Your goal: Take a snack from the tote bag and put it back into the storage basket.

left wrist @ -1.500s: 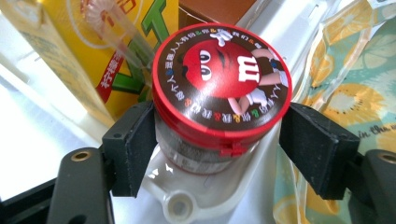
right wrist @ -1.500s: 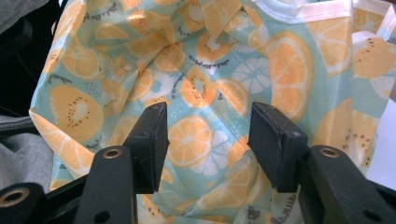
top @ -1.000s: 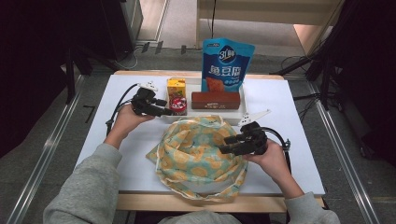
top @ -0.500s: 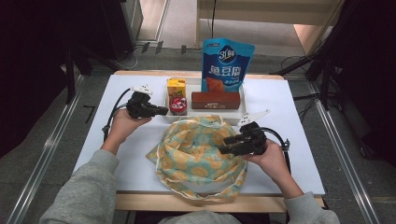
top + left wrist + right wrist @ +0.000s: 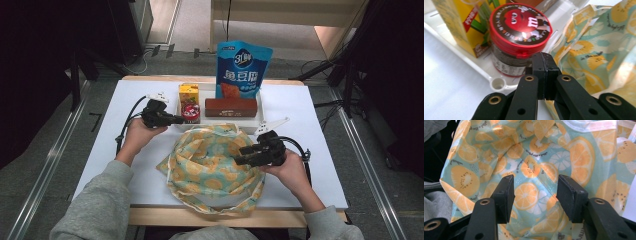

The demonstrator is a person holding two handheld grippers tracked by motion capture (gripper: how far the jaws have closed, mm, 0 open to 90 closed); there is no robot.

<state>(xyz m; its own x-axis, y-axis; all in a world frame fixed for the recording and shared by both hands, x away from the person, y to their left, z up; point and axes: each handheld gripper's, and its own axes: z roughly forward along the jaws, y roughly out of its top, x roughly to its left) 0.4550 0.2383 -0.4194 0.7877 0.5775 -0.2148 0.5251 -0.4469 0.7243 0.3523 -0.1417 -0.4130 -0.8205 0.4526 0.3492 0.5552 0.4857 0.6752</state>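
The left gripper (image 5: 543, 75) hangs just short of the candy jar (image 5: 520, 37), its jaws pressed together on nothing. The jar stands upright in the white tray (image 5: 499, 83), dead ahead of the tips. The right gripper (image 5: 534, 197), jaws apart, rests over the fruit-print bag (image 5: 212, 160), farther from the jar
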